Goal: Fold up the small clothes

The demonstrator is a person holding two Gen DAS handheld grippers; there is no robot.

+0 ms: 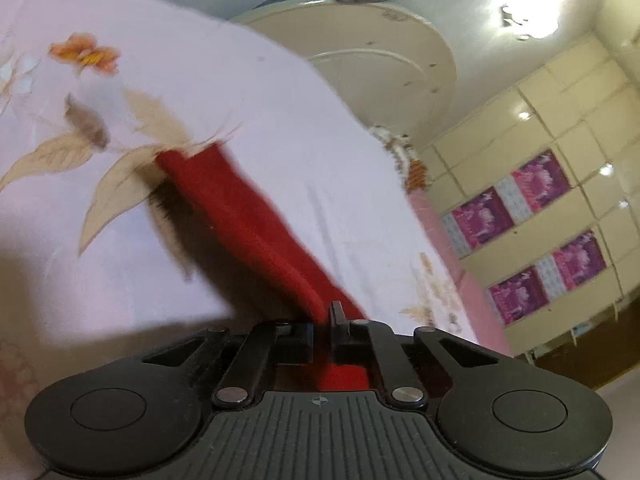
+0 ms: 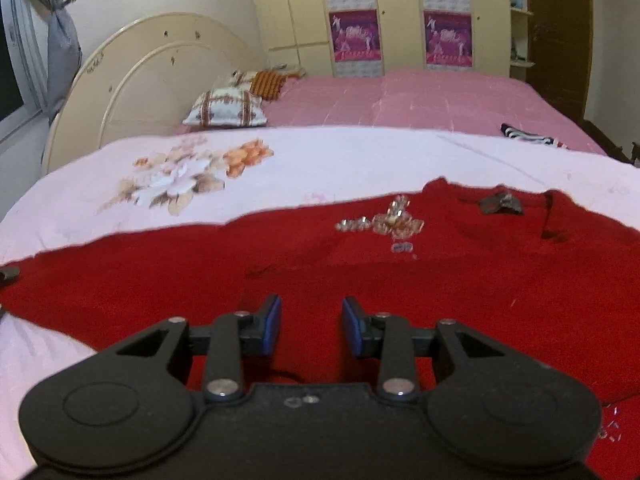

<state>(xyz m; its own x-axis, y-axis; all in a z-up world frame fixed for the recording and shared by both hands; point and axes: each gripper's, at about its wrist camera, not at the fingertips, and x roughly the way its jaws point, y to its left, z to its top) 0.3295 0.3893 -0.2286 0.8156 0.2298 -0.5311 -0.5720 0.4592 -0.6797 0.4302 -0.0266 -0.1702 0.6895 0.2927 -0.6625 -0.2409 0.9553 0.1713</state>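
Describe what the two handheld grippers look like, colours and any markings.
Both are matte black plastic with two round side discs, silver pivot bolts and a ribbed centre plate. The right gripper has blue pads on its fingers. The left gripper shows a small crosshair mark; its pad colour cannot be seen.
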